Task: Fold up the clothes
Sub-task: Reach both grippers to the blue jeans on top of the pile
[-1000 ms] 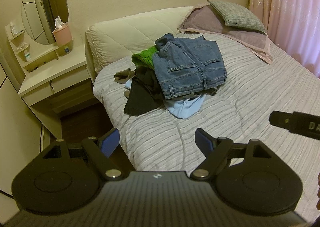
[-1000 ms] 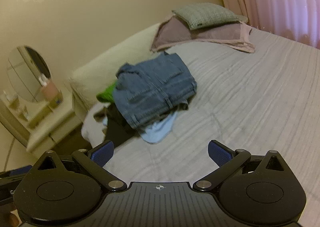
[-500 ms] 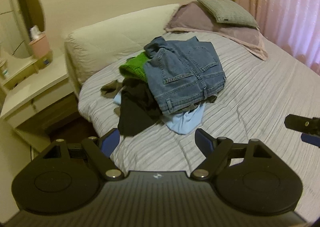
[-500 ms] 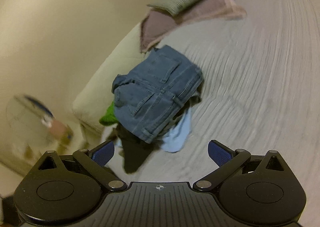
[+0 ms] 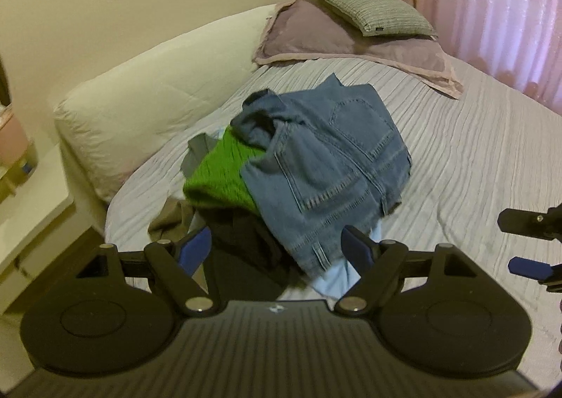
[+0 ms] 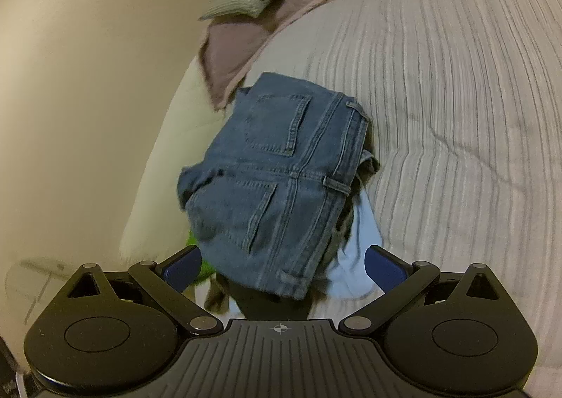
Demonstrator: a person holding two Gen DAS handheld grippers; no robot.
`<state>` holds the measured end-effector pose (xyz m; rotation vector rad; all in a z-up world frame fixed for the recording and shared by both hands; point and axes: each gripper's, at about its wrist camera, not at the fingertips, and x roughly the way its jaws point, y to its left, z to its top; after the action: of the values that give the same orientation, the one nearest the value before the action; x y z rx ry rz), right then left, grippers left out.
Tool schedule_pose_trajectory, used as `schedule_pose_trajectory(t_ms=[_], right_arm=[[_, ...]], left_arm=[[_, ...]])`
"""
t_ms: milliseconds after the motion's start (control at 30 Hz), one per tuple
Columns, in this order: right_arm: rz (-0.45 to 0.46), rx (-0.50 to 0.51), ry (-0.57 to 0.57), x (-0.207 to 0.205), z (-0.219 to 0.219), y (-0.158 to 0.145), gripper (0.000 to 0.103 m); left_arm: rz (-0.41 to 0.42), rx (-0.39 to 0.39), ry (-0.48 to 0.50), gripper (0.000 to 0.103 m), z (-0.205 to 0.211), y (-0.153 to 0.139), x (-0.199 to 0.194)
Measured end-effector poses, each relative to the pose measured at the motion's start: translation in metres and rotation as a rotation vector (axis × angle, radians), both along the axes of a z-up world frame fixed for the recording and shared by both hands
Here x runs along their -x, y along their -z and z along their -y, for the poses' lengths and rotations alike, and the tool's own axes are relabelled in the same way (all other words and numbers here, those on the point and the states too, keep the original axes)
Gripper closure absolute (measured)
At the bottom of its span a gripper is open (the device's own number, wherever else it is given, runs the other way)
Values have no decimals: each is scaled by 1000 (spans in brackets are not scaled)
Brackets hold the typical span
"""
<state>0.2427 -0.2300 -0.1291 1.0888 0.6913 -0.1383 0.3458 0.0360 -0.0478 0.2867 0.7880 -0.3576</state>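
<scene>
A heap of clothes lies on the bed, topped by blue jeans. Under them show a green knit, a black garment, a light blue piece and an olive-brown piece. My left gripper is open, close to the heap's near edge, nothing between its fingers. My right gripper is open too, hovering above the jeans' waistband end. In the left wrist view the right gripper's fingers appear at the right edge.
The bed has a grey striped cover. A cream headboard cushion runs along the wall. Two pillows lie at the far corner. Pink curtains hang behind. A white bedside table stands at the left.
Both grippers have moved in toward the clothes heap, which now looms much larger. The right gripper has tilted and swung over the jeans. Both stay open.
</scene>
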Motion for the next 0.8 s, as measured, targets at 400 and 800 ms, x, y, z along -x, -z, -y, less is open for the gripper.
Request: schedule_pose_trajectory(t_ms=[400, 800], right_arm=[[-6, -266, 271, -51, 13, 72, 20], [-30, -385, 431, -109, 21, 133, 20]], left_arm=[[-36, 10, 117, 33, -5, 17, -107], [-60, -15, 202, 37, 24, 46, -197]])
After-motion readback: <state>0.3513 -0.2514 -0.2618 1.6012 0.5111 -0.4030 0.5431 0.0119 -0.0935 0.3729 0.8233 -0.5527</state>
